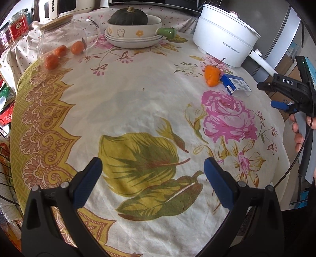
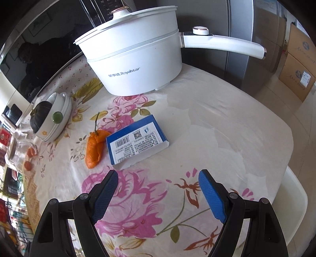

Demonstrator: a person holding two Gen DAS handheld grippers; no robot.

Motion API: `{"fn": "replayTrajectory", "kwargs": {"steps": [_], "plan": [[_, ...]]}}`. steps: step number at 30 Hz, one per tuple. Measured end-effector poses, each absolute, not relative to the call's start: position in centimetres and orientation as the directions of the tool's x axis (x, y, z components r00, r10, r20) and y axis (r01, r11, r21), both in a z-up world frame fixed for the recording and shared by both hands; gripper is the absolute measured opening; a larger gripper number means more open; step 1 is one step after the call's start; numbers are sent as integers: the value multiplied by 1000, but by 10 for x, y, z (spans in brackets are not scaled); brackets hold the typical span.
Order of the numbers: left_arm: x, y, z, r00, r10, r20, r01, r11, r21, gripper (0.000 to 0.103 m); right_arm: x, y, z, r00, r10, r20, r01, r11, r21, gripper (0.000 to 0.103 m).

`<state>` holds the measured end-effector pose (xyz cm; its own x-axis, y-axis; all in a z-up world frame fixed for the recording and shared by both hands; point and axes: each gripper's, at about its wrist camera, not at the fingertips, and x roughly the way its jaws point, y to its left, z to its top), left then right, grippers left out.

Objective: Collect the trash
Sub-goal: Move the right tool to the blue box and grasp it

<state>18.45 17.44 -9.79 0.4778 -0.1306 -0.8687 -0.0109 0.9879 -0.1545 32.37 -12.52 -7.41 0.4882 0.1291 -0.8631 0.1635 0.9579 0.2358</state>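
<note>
An empty blue and white carton [image 2: 136, 141] lies flat on the flowered tablecloth [image 2: 227, 126], with an orange peel [image 2: 95, 149] touching its left side. My right gripper [image 2: 158, 176] hovers open just short of the carton, nothing between its fingers. In the left wrist view the same carton [image 1: 235, 85] and orange peel [image 1: 212, 76] lie far off at the right. My left gripper [image 1: 153, 164] stands open over the middle of the cloth, holding nothing. The right gripper's body [image 1: 286, 93], in a hand, shows at the right edge there.
A white electric pot [image 2: 134, 65] with a long handle stands behind the carton. Stacked dishes [image 1: 134, 33] hold a dark squash [image 1: 128, 16]. A tipped glass jar [image 1: 65, 37] and several tangerines [image 1: 52, 61] lie at the far left. Cardboard boxes [image 2: 298, 73] sit on the floor.
</note>
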Motion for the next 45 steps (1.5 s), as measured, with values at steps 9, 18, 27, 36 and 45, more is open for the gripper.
{"fn": "replayTrajectory", "kwargs": {"steps": [9,18,27,36,45], "plan": [[189,175,-95,493,-140,-859,-17,985,-170,102,367,-105,-85,483,87,-871,251,940,233,87],[192,179,-101,483,-135,-865,-31,985,-171,102,407,-98,-110,432,-16,-902,381,909,167,88],[193,184,-101,480,-139,-866,-52,981,-186,102,380,-101,-121,431,75,-899,227,956,188,99],[186,175,-101,469,-117,-876,-33,988,-150,102,345,-132,-112,343,152,-927,15,986,167,93],[190,164,-94,471,-82,-878,-14,995,-101,102,350,-114,-118,333,165,-929,-3,985,174,86]]}}
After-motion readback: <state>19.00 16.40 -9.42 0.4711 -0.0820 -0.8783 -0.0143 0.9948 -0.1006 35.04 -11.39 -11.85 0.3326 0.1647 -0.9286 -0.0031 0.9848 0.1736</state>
